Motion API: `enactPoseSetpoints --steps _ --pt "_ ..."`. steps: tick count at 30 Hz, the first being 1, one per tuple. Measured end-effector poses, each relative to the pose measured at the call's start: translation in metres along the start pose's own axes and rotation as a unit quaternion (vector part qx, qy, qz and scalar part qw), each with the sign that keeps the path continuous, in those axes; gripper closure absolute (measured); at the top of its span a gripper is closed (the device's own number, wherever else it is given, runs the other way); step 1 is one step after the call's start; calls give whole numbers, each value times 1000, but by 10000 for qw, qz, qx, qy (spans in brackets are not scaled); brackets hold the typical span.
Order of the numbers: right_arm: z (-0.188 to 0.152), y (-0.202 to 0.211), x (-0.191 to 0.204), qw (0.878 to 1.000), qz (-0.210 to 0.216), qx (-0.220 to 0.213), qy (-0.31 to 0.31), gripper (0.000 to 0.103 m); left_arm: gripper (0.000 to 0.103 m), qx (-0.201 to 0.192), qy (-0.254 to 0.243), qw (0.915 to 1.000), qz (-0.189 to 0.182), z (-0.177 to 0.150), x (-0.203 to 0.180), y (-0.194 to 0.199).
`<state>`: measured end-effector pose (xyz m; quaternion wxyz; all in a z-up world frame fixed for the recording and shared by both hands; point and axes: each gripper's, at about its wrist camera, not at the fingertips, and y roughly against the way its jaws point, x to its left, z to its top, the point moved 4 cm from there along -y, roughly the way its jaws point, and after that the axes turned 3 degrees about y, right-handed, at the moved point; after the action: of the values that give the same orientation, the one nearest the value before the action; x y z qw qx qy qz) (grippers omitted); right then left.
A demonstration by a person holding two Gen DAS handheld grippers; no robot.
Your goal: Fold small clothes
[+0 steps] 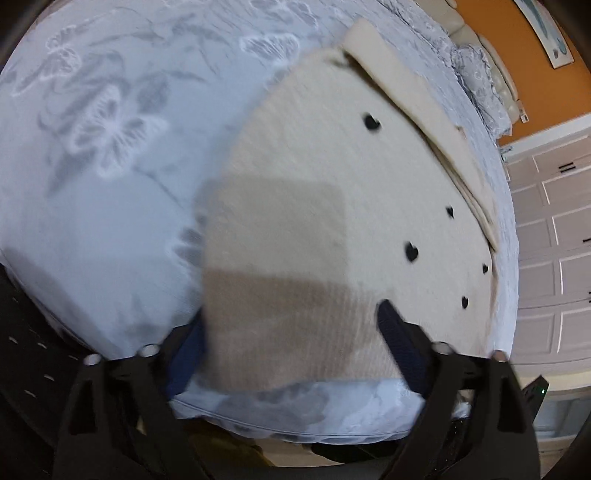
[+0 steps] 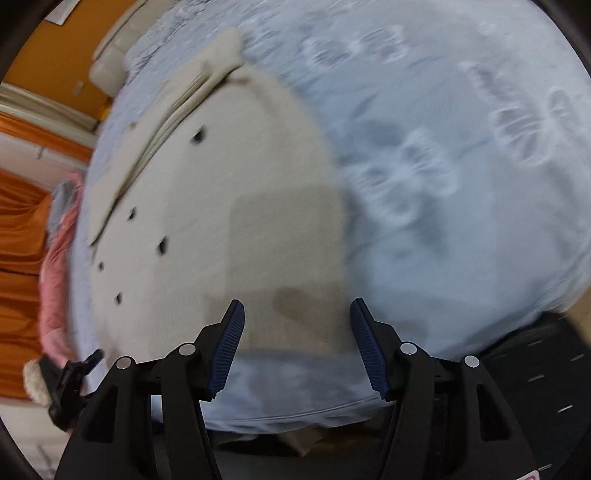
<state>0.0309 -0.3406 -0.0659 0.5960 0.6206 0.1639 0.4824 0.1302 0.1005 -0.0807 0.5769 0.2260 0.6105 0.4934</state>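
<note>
— Was there any writing or a label to read?

— None that I could make out. The cream garment [image 1: 332, 177] carried only small black hearts [image 1: 410, 252], and the framed picture [image 1: 546, 33] on the orange wall [image 1: 509, 26] was too blurred to read.

— Where did the garment lie?

— Flat on the pale blue flowered bedspread [image 1: 92, 129], near the bed's front edge, with a folded strip along its far side. A darker patch sat on its near part.

— And the tongs?

— The left gripper [image 1: 291, 332] was spread wide, its fingers either side of the garment's near hem, grasping nothing. The right gripper [image 2: 297, 332] was released too, poised over the same hem.

— What stood around?

— White panelled cupboards [image 1: 546, 221] beside the bed in the left view; orange curtains [image 2: 18, 221] and something pink [image 2: 55, 277] in the right view. A pillow [image 1: 476, 70] lay at the head.

— Room to move?

— Bare bedspread spread wide beside the garment, though the hem lay close to the bed's edge.
</note>
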Motion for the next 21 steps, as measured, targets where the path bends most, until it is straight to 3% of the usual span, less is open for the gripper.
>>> enactPoseSetpoints --steps 3,5,6,7,8,11,15,21 --pt "4 -14 22 9996 -101 -106 255 39 10 -140 17 9996 232 3 -6 -6" --pt "12 -16 31 9992 -34 -227 315 54 26 -203 121 9994 238 9 -8 -4" --pt "18 -16 35 9993 -6 -232 291 79 51 -210 128 9995 185 13 -8 -2" --pt "21 -15 37 9994 44 -224 276 89 78 -116 130 9998 74 16 -9 -2" --pt "17 -6 36 9992 126 -296 237 89 90 52 226 9997 -69 19 -9 0" --pt "19 29 51 9955 232 -783 490 92 95 -58 272 9993 -233 24 -11 22" --pt "8 72 65 9879 175 -1238 914 94 96 -417 -265 9983 -300 18 -24 68" --pt "-31 100 52 9852 62 -1158 1260 95 96 -380 -567 9971 -329 -12 -19 105"
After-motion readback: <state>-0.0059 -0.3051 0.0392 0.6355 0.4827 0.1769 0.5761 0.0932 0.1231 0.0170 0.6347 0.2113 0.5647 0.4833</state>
